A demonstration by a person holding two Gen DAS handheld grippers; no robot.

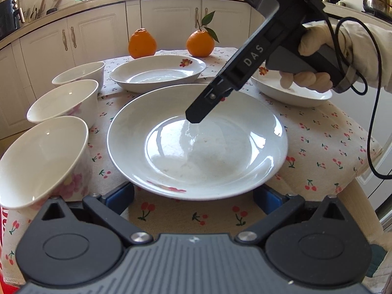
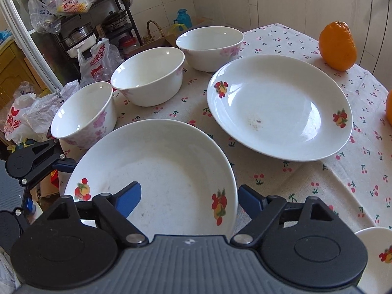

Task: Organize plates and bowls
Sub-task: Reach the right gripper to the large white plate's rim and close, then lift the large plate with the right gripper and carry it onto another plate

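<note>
A white fruit-print plate (image 1: 196, 147) (image 2: 159, 166) lies on the cherry-print tablecloth at the near edge. My right gripper (image 2: 189, 199) is open and straddles its rim: one blue finger (image 2: 129, 198) hangs over the inside, the other stays outside, and neither pad presses. Seen from the left wrist, a black finger (image 1: 203, 105) of it points down into the plate. My left gripper (image 1: 193, 197) stands open at the plate's near rim, holding nothing. A second plate (image 1: 156, 73) (image 2: 279, 107) lies behind. Three white bowls (image 1: 41, 161) (image 1: 63, 103) (image 1: 78, 73) line the left edge.
A third plate (image 1: 289, 93) (image 2: 377, 252) sits at the right under the gloved hand (image 1: 316, 41). Two oranges (image 1: 142, 44) (image 1: 200, 42) stand at the far side of the table. Plastic bags (image 2: 36, 112) and a shelf rack lie beyond the bowls' edge.
</note>
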